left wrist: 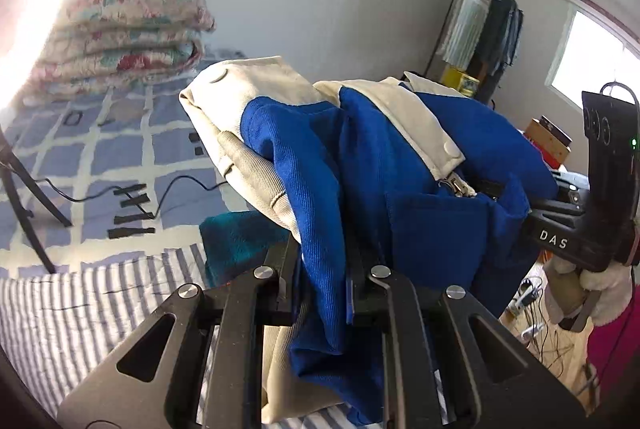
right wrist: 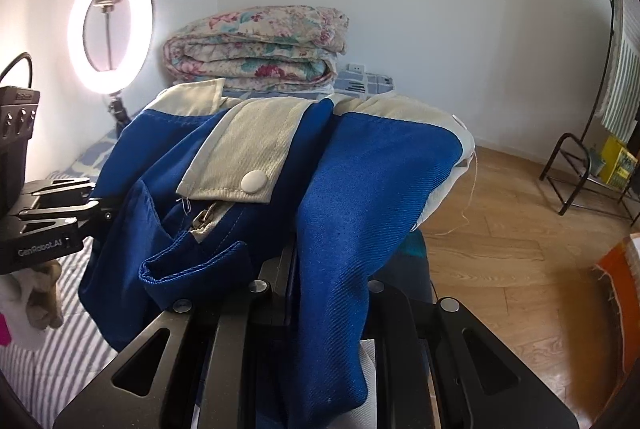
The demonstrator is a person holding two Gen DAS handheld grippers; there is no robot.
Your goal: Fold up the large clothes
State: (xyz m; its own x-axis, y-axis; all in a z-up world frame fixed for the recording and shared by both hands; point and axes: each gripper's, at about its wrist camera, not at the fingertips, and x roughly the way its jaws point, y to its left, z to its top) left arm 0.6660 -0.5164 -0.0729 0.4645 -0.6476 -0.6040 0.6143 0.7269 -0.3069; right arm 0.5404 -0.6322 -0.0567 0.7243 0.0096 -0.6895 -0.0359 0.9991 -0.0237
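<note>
A large blue and beige jacket (left wrist: 400, 157) hangs bunched between both grippers, lifted above the bed. My left gripper (left wrist: 324, 261) is shut on a thick fold of its blue and beige cloth, which drapes over the fingers. In the right wrist view my right gripper (right wrist: 332, 269) is likewise shut on a blue fold of the jacket (right wrist: 360, 169). A beige flap with a white snap (right wrist: 251, 184) and a zipper lie on top. Each view shows the other gripper at the jacket's far side: the right gripper (left wrist: 520, 201) and the left gripper (right wrist: 100, 205), both clamped on cloth.
Below is a bed with a blue checked sheet (left wrist: 120, 149) and a striped cover (left wrist: 80, 309). A folded floral quilt (right wrist: 256, 45) sits by the wall. A ring light (right wrist: 110, 29), tripod legs (left wrist: 24, 189), black tape marks (left wrist: 132, 209), a teal cloth (left wrist: 240, 233), wooden floor (right wrist: 500, 229) and a black rack (right wrist: 576, 169) surround it.
</note>
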